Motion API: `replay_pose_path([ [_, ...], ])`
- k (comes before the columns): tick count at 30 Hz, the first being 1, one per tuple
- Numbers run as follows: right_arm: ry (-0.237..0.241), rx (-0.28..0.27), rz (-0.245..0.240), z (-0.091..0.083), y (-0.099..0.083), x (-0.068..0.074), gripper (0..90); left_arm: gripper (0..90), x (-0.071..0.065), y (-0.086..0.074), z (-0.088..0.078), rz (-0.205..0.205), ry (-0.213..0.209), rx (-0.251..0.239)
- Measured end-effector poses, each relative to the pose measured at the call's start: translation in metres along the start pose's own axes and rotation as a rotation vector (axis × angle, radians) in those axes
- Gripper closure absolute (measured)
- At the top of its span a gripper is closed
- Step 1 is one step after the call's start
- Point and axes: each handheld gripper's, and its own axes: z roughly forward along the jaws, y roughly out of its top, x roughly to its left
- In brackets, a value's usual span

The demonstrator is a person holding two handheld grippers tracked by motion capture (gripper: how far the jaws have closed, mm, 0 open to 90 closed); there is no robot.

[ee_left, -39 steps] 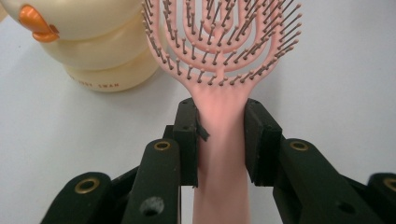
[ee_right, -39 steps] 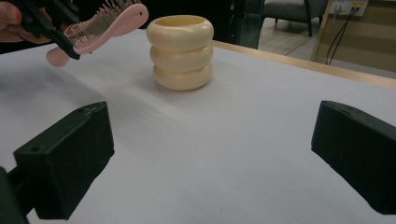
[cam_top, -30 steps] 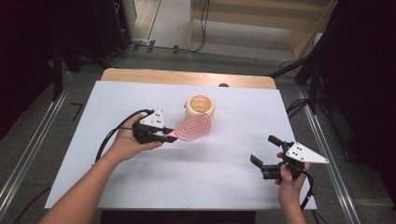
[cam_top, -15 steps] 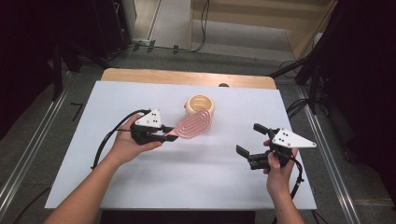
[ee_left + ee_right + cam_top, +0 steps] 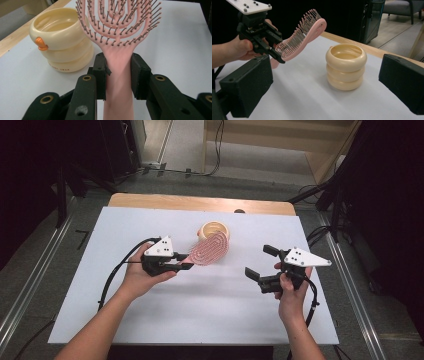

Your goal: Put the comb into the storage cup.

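left fingers (image 5: pixel 117 72) pinch the brush (image 5: pixel 117 30) handle, its head slanting up over the cup (image 5: pixel 345 66); right fingers (image 5: pixel 264 263) spread, aimed at the cup.

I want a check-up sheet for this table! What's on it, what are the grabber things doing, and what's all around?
Surface: white table top, bare, with a wooden strip at the far edge.
Job's things: pink hairbrush held up off the table by its handle, bristles up; cream ringed cup stands upright beside it, apart from the brush.
Clutter: nothing seen.
Grippers: left hand-held gripper shut on the brush handle; right hand-held gripper open and empty, above the table to the cup's right.
Cables: a black cable trails from the left gripper over the table; another hangs from the right gripper.
Surroundings: grey floor, dark stands, more cables on the floor behind the table.
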Motion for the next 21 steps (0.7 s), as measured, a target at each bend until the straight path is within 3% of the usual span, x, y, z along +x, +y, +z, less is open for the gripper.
replay_pose_path([
  [16, 0.046, 0.018, 0.024, 0.022, 0.011, 0.006, 0.0, 70.7, -0.010, 0.002, -0.002, -0.026, 0.059, -0.057],
  [21, 0.065, 0.024, 0.028, 0.029, 0.014, 0.009, 0.0, 70.7, -0.012, 0.002, 0.001, -0.039, 0.056, -0.066],
])
